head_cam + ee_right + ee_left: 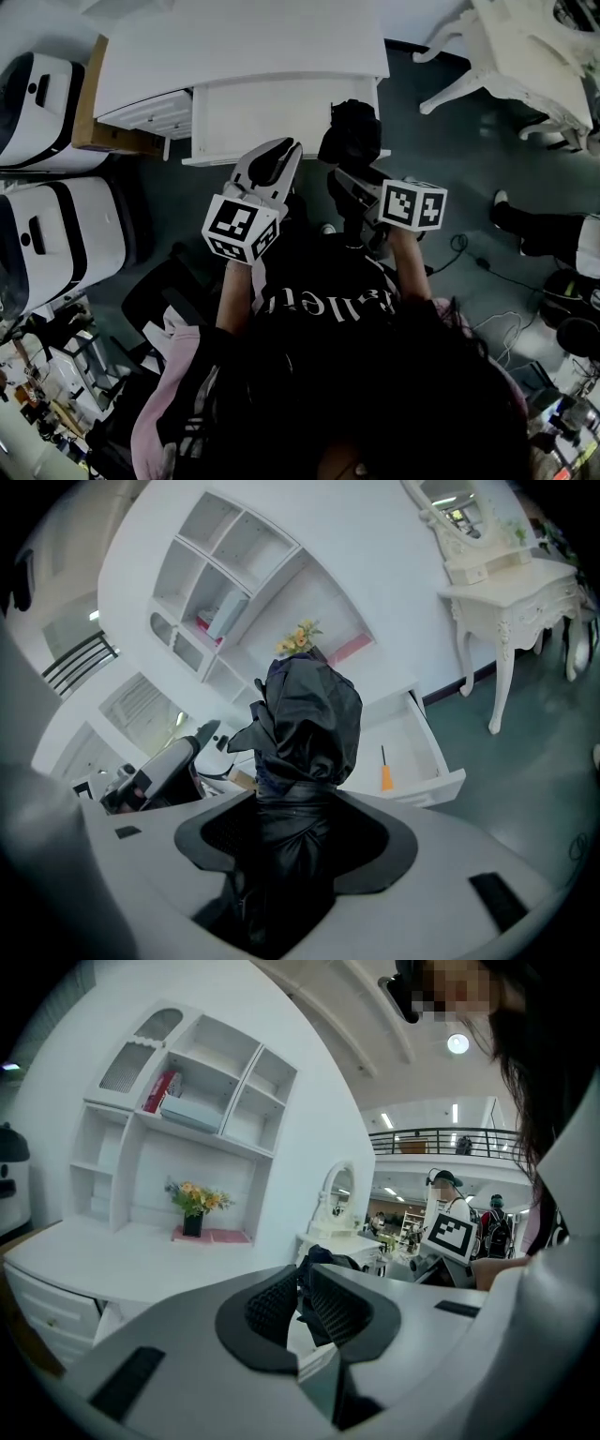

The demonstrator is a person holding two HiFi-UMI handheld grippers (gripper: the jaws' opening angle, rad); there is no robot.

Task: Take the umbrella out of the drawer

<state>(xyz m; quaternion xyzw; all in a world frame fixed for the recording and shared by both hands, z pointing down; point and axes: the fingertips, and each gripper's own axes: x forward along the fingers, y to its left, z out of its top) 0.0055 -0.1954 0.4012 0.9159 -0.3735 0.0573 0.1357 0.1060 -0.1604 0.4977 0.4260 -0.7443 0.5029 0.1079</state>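
**Gripping a black umbrella in front of the open drawer**

Clamped upright in the right gripper (302, 829), the umbrella (307, 714) is folded and black, its glossy fabric creased and bunched into a loose, crumpled head above the jaws. Both jaws press against its narrower, gathered part, which fills the space between them. It is out of the drawer (441, 785), which stands pulled open behind it under the white desk (234, 37). An orange-handled tool (386, 777) lies on the drawer's floor.

The left gripper (305, 1302) is beside the right one. Its jaws are drawn almost together, leaving only a slit between the ribbed pads (274, 1305), and they hold nothing.

The umbrella's lower end drops out of sight behind the right gripper's body, so no handle or strap can be seen. From the head view it reads only as a dark lump at the drawer's front edge, hard to separate from the gripper under it. In the left gripper view just a dark scrap of it shows past the jaw tips. Most of the drawer's inside is blocked by the umbrella.
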